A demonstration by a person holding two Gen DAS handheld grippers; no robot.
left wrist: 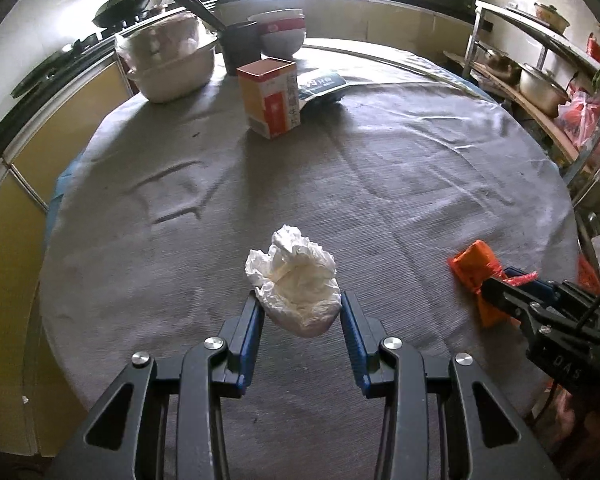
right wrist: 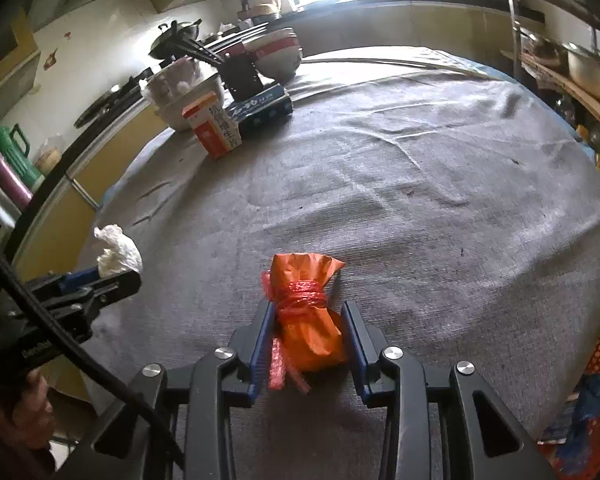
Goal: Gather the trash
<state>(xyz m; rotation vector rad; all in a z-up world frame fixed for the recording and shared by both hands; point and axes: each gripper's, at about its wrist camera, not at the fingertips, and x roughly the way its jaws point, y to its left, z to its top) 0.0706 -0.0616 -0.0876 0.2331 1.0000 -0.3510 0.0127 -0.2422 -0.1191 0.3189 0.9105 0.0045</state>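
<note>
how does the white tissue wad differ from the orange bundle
The tissue wad is white, loose and crumpled; the orange bundle is a plastic wrap cinched by red string. The wad is roundish, the bundle longer. The wad sits in the left gripper, the bundle in the right gripper. Each is gripped between blue-padded jaws over the grey tablecloth.

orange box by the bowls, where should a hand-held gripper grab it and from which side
Grip the orange box across its narrow faces near the top, coming from above. It stands upright and tall, with a blue packet close behind it, so a low approach from that side is crowded.
</note>
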